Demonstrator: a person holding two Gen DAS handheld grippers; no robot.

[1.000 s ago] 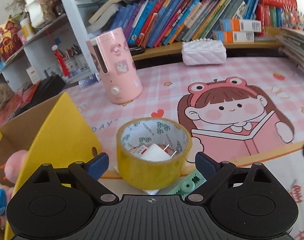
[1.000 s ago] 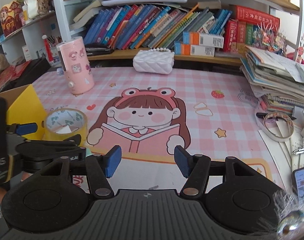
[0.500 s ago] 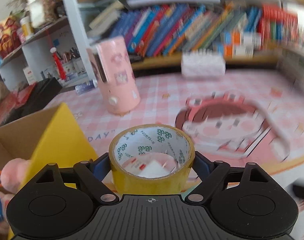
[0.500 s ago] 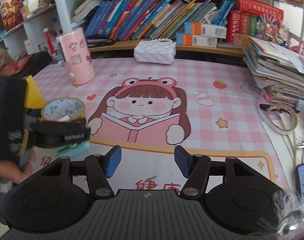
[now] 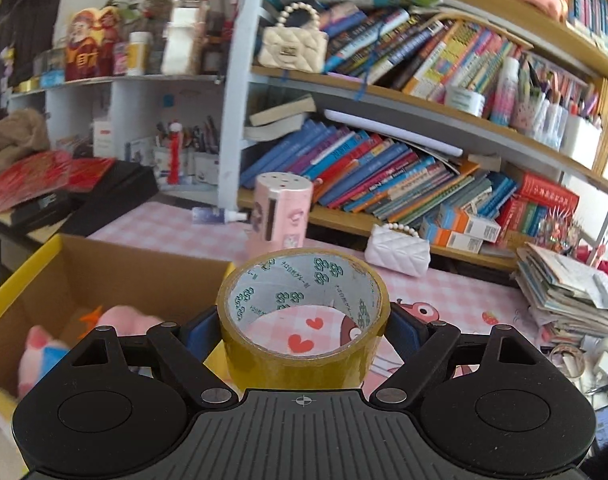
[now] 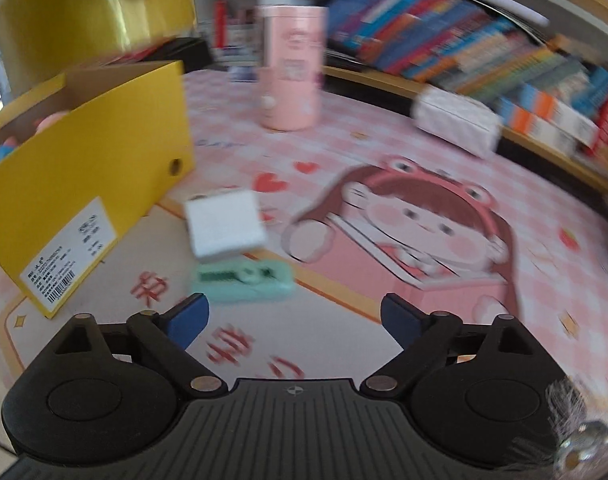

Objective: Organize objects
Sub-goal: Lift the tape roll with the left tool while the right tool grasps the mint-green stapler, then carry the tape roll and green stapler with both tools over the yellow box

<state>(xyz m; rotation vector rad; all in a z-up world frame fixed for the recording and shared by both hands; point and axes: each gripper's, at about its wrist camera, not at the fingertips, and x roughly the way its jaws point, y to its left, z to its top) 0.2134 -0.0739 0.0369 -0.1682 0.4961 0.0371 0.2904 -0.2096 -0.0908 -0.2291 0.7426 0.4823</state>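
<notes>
The left gripper (image 5: 304, 326) pinches the tape roll (image 5: 304, 336) by its round outer sides (light, stiff, a bit slippery), and the right gripper (image 6: 294, 318) is spread wide.

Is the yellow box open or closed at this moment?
Open. The box has no lid on top: its brown inside and a pink plush toy in it show from above, in both views.

Box (image 6: 96, 152) at left on desk (image 6: 383, 340); plush toy (image 5: 44, 356) inside. Right of box: pad (image 6: 224, 222), behind green case (image 6: 244, 282) (touching). Cylinder (image 6: 290, 68) behind; bookshelf (image 5: 383, 188) rearmost.
</notes>
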